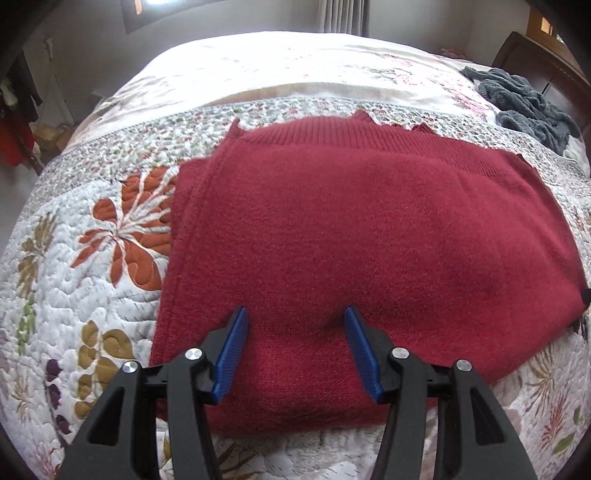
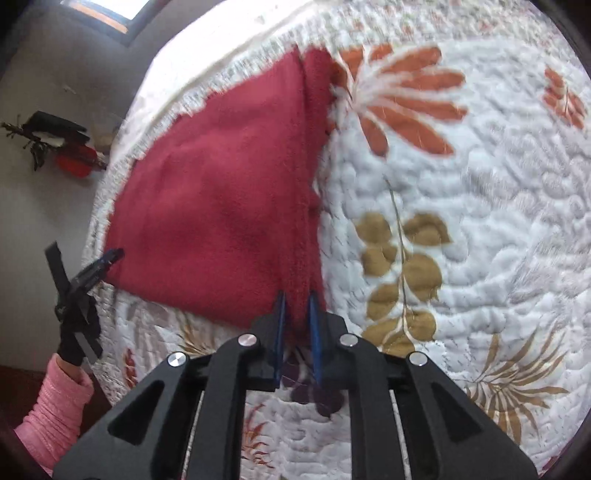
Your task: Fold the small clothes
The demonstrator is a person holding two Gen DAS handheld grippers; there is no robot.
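Floral quilt [image 1: 92,258] covers bed; folded red sweater [image 1: 369,236] lies flat at frame centre, grey fleece [image 1: 524,99] at 2 o'clock. Left gripper [image 1: 295,317] fingers spread over sweater's near edge; right gripper [image 2: 295,299] pinching sweater's folded edge.

Bed [image 1: 122,291] with floral quilted cover; folded red knit garment [image 1: 369,240] lies flat on it, grey fuzzy cloth heap [image 1: 524,99] near far corner.

Floral quilted bed [image 1: 110,258], dark wooden headboard [image 1: 532,55], grey walls [image 1: 85,48], curtained window [image 1: 343,14]
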